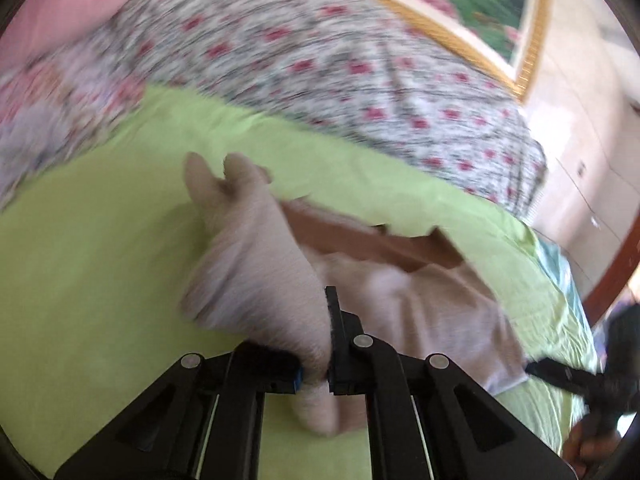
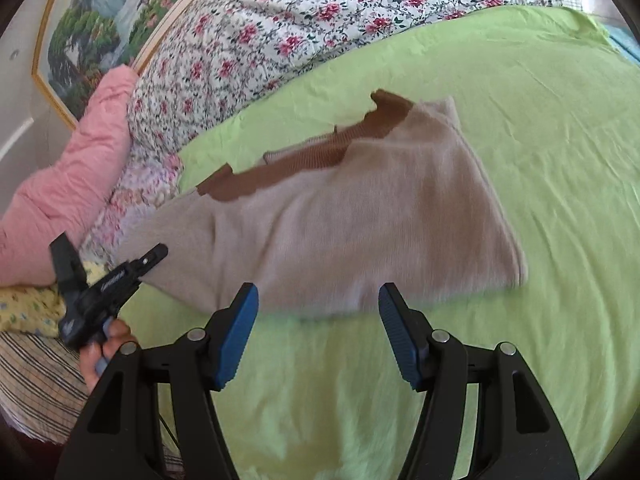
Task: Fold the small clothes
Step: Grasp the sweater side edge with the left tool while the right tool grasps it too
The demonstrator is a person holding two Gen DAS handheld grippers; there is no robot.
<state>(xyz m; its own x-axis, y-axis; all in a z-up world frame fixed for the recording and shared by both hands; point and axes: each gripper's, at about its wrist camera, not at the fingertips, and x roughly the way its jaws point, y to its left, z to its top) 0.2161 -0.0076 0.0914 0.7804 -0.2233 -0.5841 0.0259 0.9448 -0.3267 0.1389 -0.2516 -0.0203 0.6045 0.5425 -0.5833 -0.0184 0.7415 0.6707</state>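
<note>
A beige knitted sweater (image 2: pixel 340 220) with a brown collar band (image 2: pixel 304 156) lies spread on the green sheet (image 2: pixel 520 160). My left gripper (image 1: pixel 316 360) is shut on a fold of the beige sweater (image 1: pixel 256 260), which rises blurred from the sheet (image 1: pixel 100 260) up to the jaws. In the right wrist view the left gripper (image 2: pixel 156 254) shows at the sweater's left end, held by a hand (image 2: pixel 108 344). My right gripper (image 2: pixel 319 294) stands open at the sweater's near edge, nothing between its blue pads (image 2: pixel 240 332). Its tip (image 1: pixel 552 370) shows at the far right of the left wrist view.
A floral quilt (image 2: pixel 280 20) is heaped along the far side of the bed, with a pink pillow (image 2: pixel 80 180) at the left. A framed landscape painting (image 2: pixel 92 20) hangs behind. Bare green sheet stretches right of the sweater. Pale cabinets (image 1: pixel 580 140) stand beyond the bed.
</note>
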